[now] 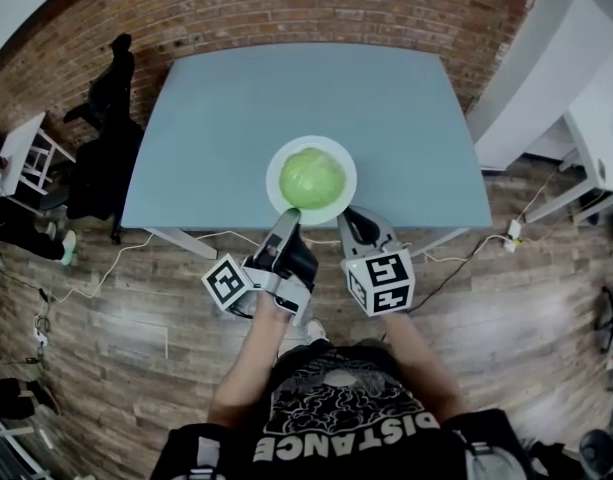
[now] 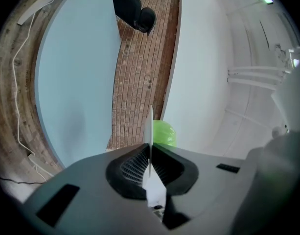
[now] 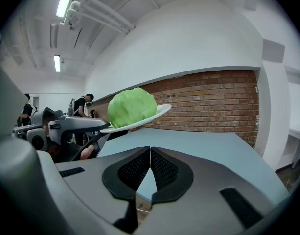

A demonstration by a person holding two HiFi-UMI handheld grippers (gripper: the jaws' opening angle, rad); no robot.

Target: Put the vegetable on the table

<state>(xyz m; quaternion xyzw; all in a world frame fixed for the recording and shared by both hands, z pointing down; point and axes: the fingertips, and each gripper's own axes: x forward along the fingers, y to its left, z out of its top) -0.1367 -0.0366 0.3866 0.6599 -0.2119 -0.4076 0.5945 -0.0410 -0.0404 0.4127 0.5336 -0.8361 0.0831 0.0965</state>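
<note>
Left gripper view showed the left gripper (image 2: 150, 148) clamped on the thin rim of a white plate (image 2: 150, 124), the plate seen edge-on between its closed jaws, with a round green cabbage (image 2: 165, 133) showing just beyond the rim. In the head view the left gripper (image 1: 289, 215) met the plate (image 1: 274, 183) at its lower edge, near the centre of the frame, and the cabbage (image 1: 312, 178) sat in the middle of the plate. The right gripper (image 1: 348, 218) hovered just beside the plate's lower right edge; its own view showed the right gripper (image 3: 150, 153) with jaws pressed together and nothing between them. From that low angle the plate (image 3: 157, 113) was in the air, tilted, clear of the blue-grey table (image 3: 208, 146), with the cabbage (image 3: 131, 106) resting on it in the upper left of the frame. The marker cubes (image 1: 229, 283) rode on both grippers in the lower centre of the head view, above the person's forearms. The table (image 1: 236, 118) filled the upper middle of that view, backed by a brick wall (image 1: 286, 8), with wood flooring (image 1: 116, 348) and a loose cable (image 1: 106, 268) at lower left.
</note>
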